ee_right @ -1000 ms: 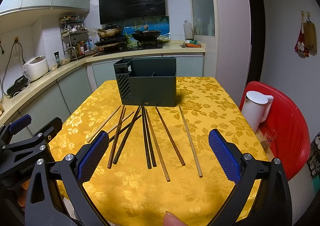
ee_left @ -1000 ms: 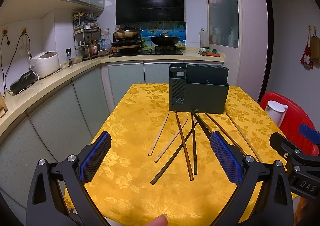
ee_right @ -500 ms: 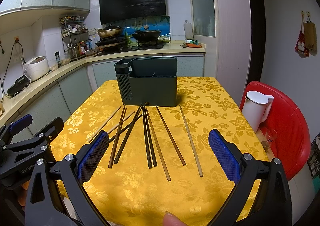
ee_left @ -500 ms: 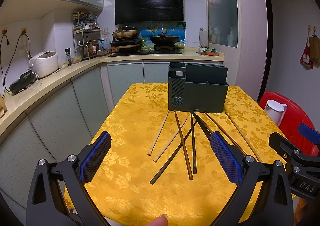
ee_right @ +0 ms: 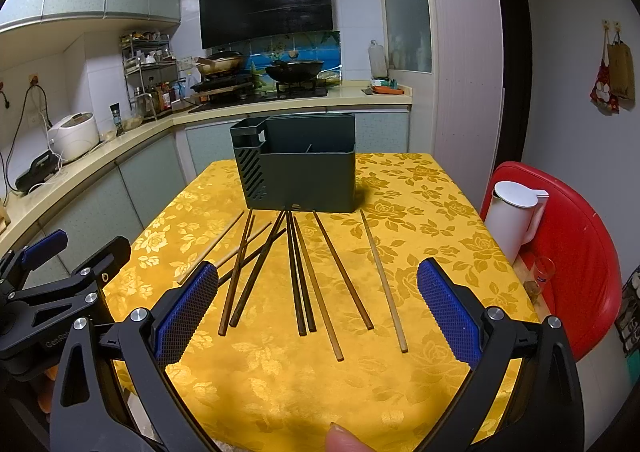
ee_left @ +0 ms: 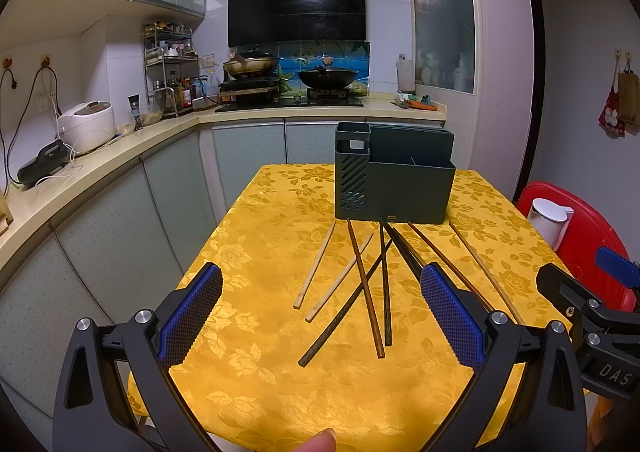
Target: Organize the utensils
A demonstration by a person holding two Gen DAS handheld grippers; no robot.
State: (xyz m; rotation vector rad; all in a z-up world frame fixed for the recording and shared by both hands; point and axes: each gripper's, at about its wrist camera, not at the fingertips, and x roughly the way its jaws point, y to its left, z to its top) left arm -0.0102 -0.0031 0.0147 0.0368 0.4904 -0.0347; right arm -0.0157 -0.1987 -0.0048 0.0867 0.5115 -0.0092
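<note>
Several chopsticks, light and dark wood, lie fanned out on the yellow floral tablecloth (ee_left: 264, 244) in front of a dark grey utensil holder (ee_left: 394, 176). A dark chopstick (ee_left: 365, 284) crosses others near the middle. My left gripper (ee_left: 320, 316) is open and empty, held above the near table edge. In the right wrist view the holder (ee_right: 298, 168) stands at the far side, with the chopsticks (ee_right: 302, 276) spread before it. My right gripper (ee_right: 318, 308) is open and empty, above the near ends of the chopsticks.
A white jug (ee_right: 514, 220) stands on a red chair (ee_right: 576, 252) right of the table. Kitchen counter (ee_left: 80, 180) with a rice cooker (ee_left: 86, 126) runs along the left. Stove with a wok (ee_left: 328, 78) is behind.
Both grippers have crept slightly forward toward the chopsticks and holder. Nothing on the table has moved.
</note>
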